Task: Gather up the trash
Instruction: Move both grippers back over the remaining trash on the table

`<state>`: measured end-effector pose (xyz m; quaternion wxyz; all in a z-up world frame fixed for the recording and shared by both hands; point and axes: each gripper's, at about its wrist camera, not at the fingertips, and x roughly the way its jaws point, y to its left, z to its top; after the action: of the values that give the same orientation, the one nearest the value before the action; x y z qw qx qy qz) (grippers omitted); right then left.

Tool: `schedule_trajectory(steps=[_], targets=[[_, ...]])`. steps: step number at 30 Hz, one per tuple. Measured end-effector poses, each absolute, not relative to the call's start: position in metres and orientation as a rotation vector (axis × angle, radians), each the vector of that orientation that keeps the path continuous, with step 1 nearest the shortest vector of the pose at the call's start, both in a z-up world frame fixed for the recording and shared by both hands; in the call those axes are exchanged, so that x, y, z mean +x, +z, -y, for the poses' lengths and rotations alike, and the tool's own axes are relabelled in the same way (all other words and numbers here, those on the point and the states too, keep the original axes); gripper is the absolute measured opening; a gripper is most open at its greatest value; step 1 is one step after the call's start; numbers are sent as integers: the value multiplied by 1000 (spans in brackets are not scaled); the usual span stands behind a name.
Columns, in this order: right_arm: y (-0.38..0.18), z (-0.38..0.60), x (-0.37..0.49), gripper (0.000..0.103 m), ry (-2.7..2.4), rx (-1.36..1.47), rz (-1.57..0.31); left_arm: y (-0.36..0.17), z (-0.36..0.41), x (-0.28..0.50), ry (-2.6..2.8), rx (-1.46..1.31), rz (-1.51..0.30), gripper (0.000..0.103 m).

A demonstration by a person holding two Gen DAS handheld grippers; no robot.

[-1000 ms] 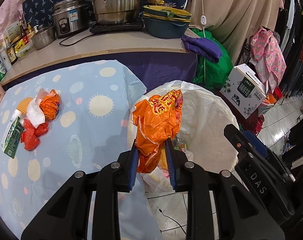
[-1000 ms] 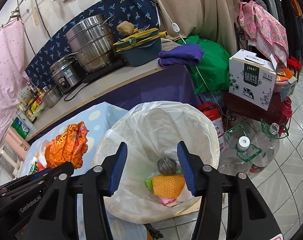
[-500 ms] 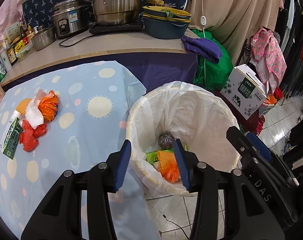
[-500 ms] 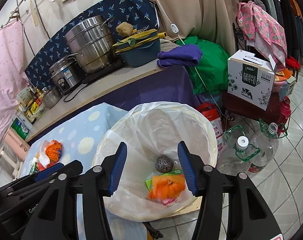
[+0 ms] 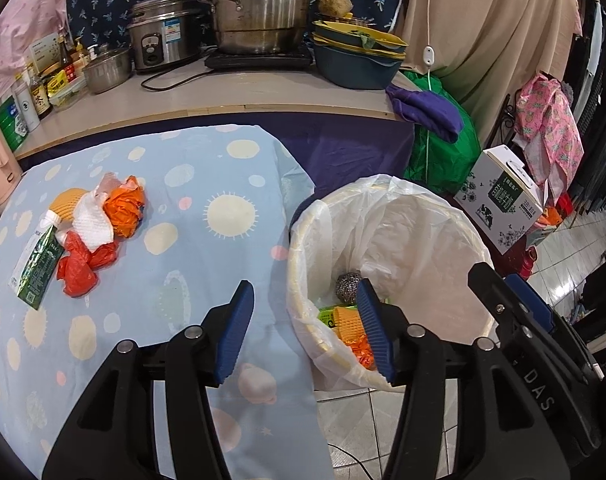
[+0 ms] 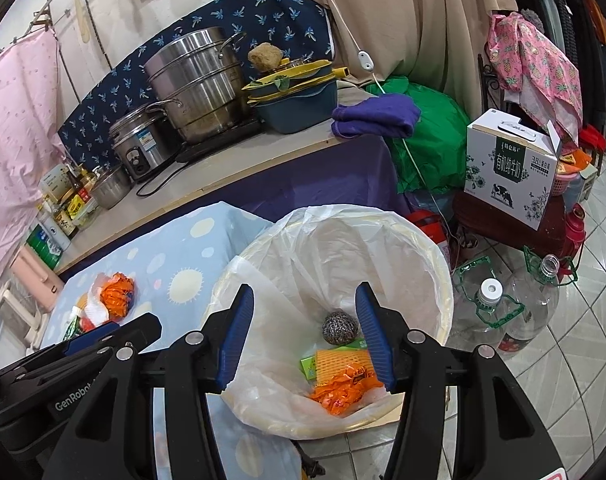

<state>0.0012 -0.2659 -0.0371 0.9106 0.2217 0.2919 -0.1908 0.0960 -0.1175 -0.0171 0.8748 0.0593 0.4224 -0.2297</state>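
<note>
The bin [image 5: 443, 208] lined with a white bag stands on the floor by the table's right edge. In it lie the crumpled orange bag [image 6: 339, 390], a yellow foam net [image 6: 339, 360] and a steel scourer [image 6: 339, 326]. My left gripper [image 5: 303, 284] hangs over the table edge and bin rim; its jaws are opening with nothing between them. My right gripper [image 6: 303, 288] is open and empty above the bin [image 6: 439, 256]. On the blue cloth [image 5: 207, 184] a trash pile remains: an orange bag [image 5: 125, 210], white paper [image 5: 91, 226], a red bag [image 5: 79, 268] and a green carton [image 5: 37, 272].
Behind the table a counter [image 5: 243, 96] holds steel pots, a rice cooker, stacked basins and bottles. A milk box [image 6: 511, 164] and a green sack [image 6: 427, 140] stand to the right. Two large plastic bottles [image 6: 487, 312] sit on the tiled floor beside the bin.
My left gripper let go of the orange bag, which fell into the bin. Its jaws spread wider and it shifted left toward the table. The right gripper stayed put.
</note>
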Motion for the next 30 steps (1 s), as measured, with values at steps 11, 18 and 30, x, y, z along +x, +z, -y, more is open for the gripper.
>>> schedule_trajectory(steps=[11, 18, 30], targets=[[-28, 232, 15, 53, -348, 410, -607, -13, 77, 105, -426, 73, -873, 60], [-23, 204, 26, 54, -310, 372, -617, -13, 45, 111, -377, 34, -870, 65], [-22, 149, 52, 59, -230, 294, -652, -21, -26, 128, -265, -43, -882, 76]])
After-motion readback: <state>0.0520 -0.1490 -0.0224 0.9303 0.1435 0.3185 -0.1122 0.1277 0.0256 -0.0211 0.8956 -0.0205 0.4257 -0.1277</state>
